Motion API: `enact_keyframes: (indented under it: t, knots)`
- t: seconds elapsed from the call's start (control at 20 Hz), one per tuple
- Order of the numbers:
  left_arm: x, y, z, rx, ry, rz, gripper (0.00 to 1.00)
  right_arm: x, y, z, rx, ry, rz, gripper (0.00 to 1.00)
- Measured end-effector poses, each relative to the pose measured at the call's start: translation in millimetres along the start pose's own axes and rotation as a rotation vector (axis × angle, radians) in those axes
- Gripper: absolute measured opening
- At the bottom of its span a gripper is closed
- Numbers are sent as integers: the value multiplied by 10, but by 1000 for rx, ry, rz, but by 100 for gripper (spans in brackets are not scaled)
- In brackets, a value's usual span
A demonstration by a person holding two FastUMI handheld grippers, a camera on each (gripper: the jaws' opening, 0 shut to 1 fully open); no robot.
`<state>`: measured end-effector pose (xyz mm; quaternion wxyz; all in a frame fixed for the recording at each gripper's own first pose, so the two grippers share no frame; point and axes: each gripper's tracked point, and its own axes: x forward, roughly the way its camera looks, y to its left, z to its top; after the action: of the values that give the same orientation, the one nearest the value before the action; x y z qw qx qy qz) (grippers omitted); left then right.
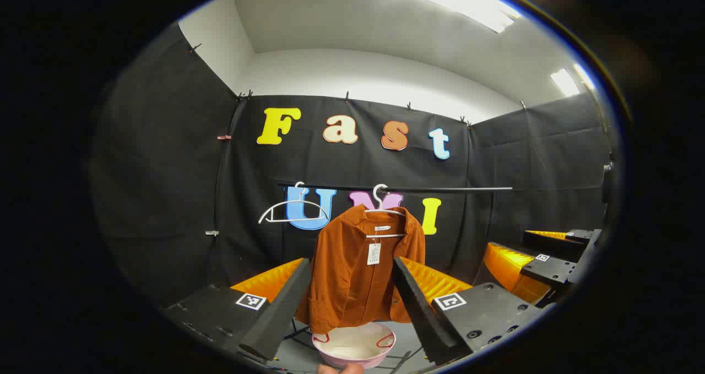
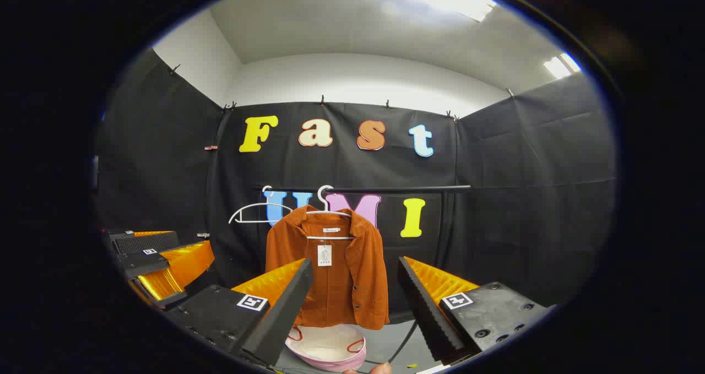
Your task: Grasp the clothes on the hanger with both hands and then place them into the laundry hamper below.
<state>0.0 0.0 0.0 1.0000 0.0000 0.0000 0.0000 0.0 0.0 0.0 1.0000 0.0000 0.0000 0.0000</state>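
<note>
A rust-orange jacket (image 1: 358, 275) with a white tag hangs on a white hanger (image 1: 383, 209) from a black rail (image 1: 440, 189). Below it stands a pink-rimmed white laundry hamper (image 1: 355, 345). My left gripper (image 1: 350, 302) is open, well short of the jacket, which shows between its fingers. In the right gripper view the same jacket (image 2: 330, 275) hangs over the hamper (image 2: 329, 347), and my right gripper (image 2: 355, 302) is open too, at a distance from the cloth. The right gripper (image 1: 542, 264) also appears at the right of the left gripper view, and the left gripper (image 2: 157, 264) at the left of the right gripper view.
An empty white hanger (image 1: 293, 211) hangs on the rail to the jacket's left. Black cloth walls close the booth behind and on both sides. Grey floor and thin black stand legs (image 1: 405, 357) show beside the hamper.
</note>
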Motion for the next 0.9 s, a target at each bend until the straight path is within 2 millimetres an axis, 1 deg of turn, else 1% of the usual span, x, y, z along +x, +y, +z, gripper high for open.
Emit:
enact_keyframes:
  t: [0.3,0.65,0.7,0.75,0.9]
  knots:
    - [-24,-1,27,4,-12,-10,95,15,65,55,-6,-12,7,99]
    - [-4,15,37,6,-12,-6,95,43,70,2,-6,0,-2,99]
    - [4,14,42,6,-12,-8,98,52,64,4,-7,2,-4,99]
    - [20,22,26,7,-10,-8,95,61,54,-3,-8,2,-7,99]
    - [41,4,6,16,-6,-6,95,127,35,-15,-4,9,-15,99]
